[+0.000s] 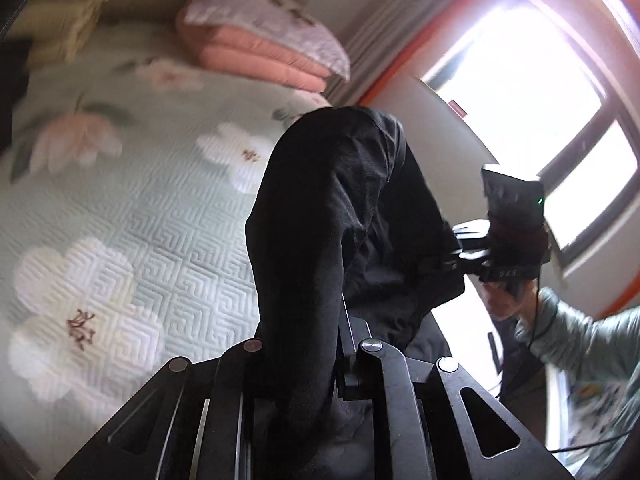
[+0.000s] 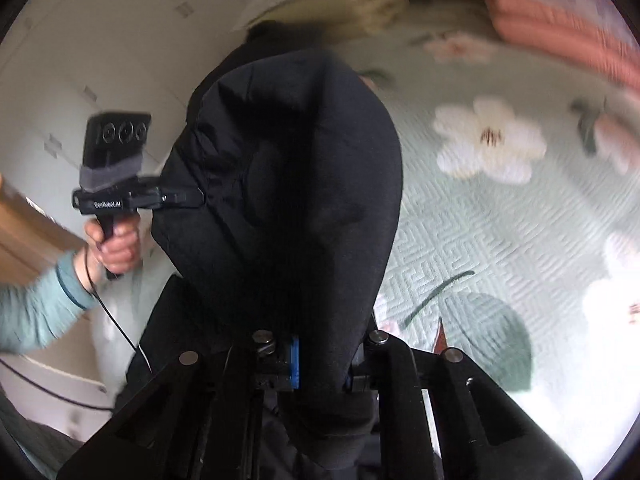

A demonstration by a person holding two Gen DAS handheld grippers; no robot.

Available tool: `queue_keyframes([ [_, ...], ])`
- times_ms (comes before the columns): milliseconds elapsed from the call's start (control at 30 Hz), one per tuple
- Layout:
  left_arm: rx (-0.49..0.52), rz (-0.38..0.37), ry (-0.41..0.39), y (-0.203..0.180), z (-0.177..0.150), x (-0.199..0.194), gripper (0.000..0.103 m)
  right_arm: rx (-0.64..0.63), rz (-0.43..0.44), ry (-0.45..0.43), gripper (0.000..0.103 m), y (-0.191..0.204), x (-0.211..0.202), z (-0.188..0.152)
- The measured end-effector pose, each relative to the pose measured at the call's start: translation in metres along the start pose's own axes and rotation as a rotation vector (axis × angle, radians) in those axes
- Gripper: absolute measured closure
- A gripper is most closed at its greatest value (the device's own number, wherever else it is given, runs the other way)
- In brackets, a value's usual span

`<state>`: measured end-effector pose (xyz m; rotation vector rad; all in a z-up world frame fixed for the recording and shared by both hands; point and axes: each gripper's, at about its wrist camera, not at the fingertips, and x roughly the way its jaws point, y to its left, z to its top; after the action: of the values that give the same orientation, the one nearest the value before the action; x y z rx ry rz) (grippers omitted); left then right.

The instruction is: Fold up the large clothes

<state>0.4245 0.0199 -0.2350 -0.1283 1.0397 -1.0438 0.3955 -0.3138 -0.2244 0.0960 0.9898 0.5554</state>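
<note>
A large black garment (image 1: pixel 340 216) hangs in the air between both grippers, above the bed. My left gripper (image 1: pixel 320 360) is shut on one part of it; the cloth drapes over its fingers and hides the tips. In the left wrist view the right gripper (image 1: pixel 460 256) grips the garment's far edge, held by a hand. My right gripper (image 2: pixel 320 364) is shut on the black garment (image 2: pixel 288 184), which covers its fingers. In the right wrist view the left gripper (image 2: pixel 196 198) pinches the cloth's left edge.
A pale green quilted bedspread with white and pink flowers (image 1: pixel 132 208) lies below (image 2: pixel 480 216). Folded pink and lilac bedding (image 1: pixel 264 40) sits at the bed's head. A bright window (image 1: pixel 528 92) is to the right. White cupboards (image 2: pixel 80 60) stand behind.
</note>
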Motion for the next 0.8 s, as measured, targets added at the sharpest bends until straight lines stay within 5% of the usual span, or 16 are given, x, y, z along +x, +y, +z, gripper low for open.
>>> queue_keyframes([
  [233, 0.234, 0.142, 0.043, -0.099, -0.082, -0.053, 0.086, -0.190, -0.233, 0.023, 0.087, 0.114, -0.045, -0.084],
  [400, 0.334, 0.195, 0.234, -0.133, -0.178, -0.048, 0.086, -0.199, -0.290, 0.150, 0.087, 0.158, -0.037, -0.162],
  [533, 0.295, 0.198, 0.430, -0.125, -0.253, -0.030, 0.082, -0.147, -0.308, 0.332, 0.083, 0.157, -0.023, -0.223],
  [633, 0.196, 0.199, 0.504, -0.111, -0.285, -0.033, 0.083, -0.070, -0.340, 0.439, 0.084, 0.148, -0.026, -0.259],
  [700, 0.131, 0.198, 0.516, -0.104, -0.289, -0.046, 0.083, -0.004, -0.343, 0.440, 0.084, 0.144, -0.043, -0.264],
  [800, 0.117, 0.227, 0.429, -0.111, -0.268, -0.077, 0.083, 0.076, -0.303, 0.327, 0.082, 0.150, -0.085, -0.241],
])
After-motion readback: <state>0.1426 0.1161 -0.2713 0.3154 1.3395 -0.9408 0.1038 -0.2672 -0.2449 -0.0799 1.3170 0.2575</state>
